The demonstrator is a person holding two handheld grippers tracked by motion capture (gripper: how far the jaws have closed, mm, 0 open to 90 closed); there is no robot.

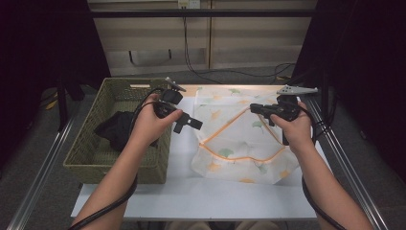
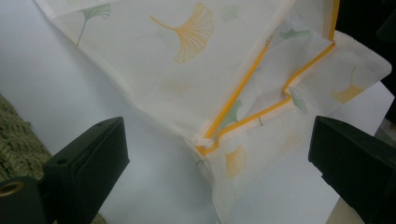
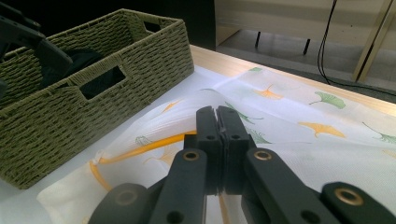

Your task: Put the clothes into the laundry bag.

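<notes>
A white fabric bag [image 1: 239,143] printed with ginkgo leaves and edged in orange lies on the white table top. Its mouth is held open. My right gripper [image 1: 253,109] is shut on the bag's upper orange edge and holds it lifted; in the right gripper view the jaws [image 3: 217,119] are pressed together with the orange trim [image 3: 149,145] running into them. My left gripper [image 1: 190,123] hangs open above the bag's left corner. In the left gripper view its jaws stand wide apart [image 2: 219,163] over the bag [image 2: 187,70] and the zipper's end [image 2: 201,141].
A woven green basket [image 1: 88,158] stands at the left with a black cloth [image 1: 115,129] inside; it also appears in the right gripper view [image 3: 116,70]. The white sheet [image 1: 191,196] covers the table up to its front edge. Metal rails run along both sides.
</notes>
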